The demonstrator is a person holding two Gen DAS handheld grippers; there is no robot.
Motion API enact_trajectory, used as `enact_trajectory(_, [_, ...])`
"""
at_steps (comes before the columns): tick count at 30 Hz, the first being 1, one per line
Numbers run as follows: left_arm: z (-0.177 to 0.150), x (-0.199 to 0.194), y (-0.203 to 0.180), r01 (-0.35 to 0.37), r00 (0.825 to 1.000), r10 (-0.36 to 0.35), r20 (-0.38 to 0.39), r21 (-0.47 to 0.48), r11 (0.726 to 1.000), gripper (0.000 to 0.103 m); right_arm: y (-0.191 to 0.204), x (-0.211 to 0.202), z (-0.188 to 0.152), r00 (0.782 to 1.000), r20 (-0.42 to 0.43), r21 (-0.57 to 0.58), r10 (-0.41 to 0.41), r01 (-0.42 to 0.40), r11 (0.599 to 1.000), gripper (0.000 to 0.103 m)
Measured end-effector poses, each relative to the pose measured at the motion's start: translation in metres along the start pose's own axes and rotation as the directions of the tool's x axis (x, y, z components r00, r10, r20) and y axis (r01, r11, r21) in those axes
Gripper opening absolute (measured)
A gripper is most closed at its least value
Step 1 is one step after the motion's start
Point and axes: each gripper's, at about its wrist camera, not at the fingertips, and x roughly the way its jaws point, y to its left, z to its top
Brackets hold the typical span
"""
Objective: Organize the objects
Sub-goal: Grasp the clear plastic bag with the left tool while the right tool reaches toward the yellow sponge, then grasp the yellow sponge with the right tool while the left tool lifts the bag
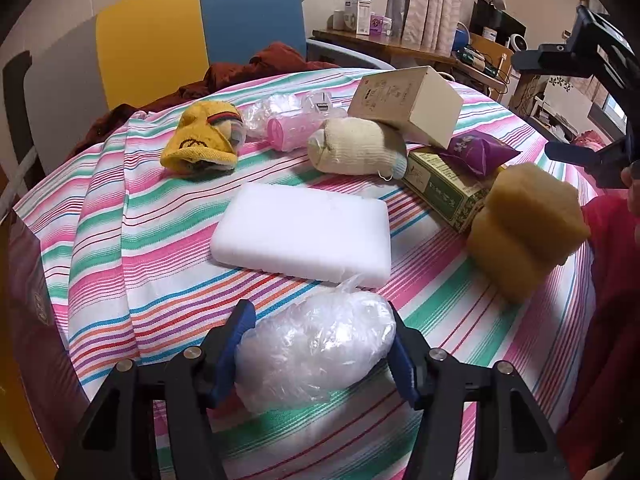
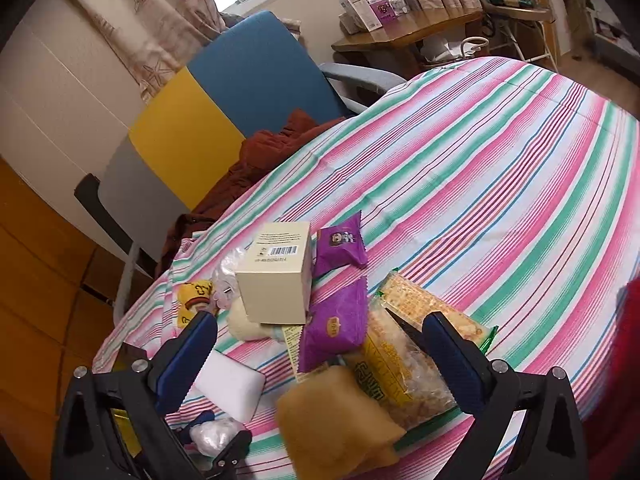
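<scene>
Left gripper grips clear plastic bundle over the striped worktop; right gripper raised, jaws wide, holding nothing.

Bundle sits between both left jaws, pads touching its sides, just in front of white foam block. Tan sponge lies below the right jaws. Yellow sock, cream sock, beige box, purple snack packs cluster behind.

Behind your table

You see a blue-and-yellow chair with a rust-red cloth draped on it, and a wooden desk bearing boxes.
</scene>
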Motion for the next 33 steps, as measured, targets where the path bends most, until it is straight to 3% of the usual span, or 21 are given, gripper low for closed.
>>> enact_trajectory(7, [-0.001, -0.008, 0.000, 0.012, 1.000, -0.012, -0.012, 0.009, 1.000, 0.056, 0.020, 0.009, -0.010, 0.997, -0.069, -0.108, -0.032, 0.024, 0.994, 0.103])
enact_trajectory(13, [-0.009, -0.037, 0.002, 0.037, 0.999, -0.037, 0.031, 0.010, 0.999, 0.056, 0.040, 0.021, -0.030, 0.967, -0.197, -0.248, -0.161, 0.110, 0.963, 0.101])
enact_trajectory(16, [-0.012, -0.051, 0.004, 0.055, 0.997, -0.055, 0.048, -0.001, 0.999, 0.056, 0.046, 0.027, -0.039, 0.944, -0.226, -0.323, -0.241, 0.161, 0.932, 0.091])
enact_trajectory(19, [-0.013, -0.063, 0.006, 0.072, 0.995, -0.071, 0.068, -0.012, 0.997, 0.056, 0.046, 0.031, -0.044, 0.917, -0.232, -0.380, -0.325, 0.222, 0.898, 0.067])
enact_trajectory(23, [-0.015, -0.081, 0.013, 0.090, 0.992, -0.086, 0.097, -0.035, 0.995, 0.056, 0.050, 0.030, -0.048, 0.898, -0.230, -0.447, -0.374, 0.244, 0.861, 0.062])
enact_trajectory(27, [-0.016, -0.105, 0.022, 0.093, 0.986, -0.084, 0.144, -0.061, 0.994, 0.056, 0.053, 0.020, -0.050, 0.903, -0.213, -0.461, -0.372, 0.243, 0.853, 0.059])
enact_trajectory(33, [-0.020, -0.138, 0.042, 0.073, 0.977, -0.047, 0.210, -0.121, 0.990, 0.056, 0.076, -0.014, -0.054, 0.950, -0.167, -0.465, -0.264, 0.160, 0.871, 0.059])
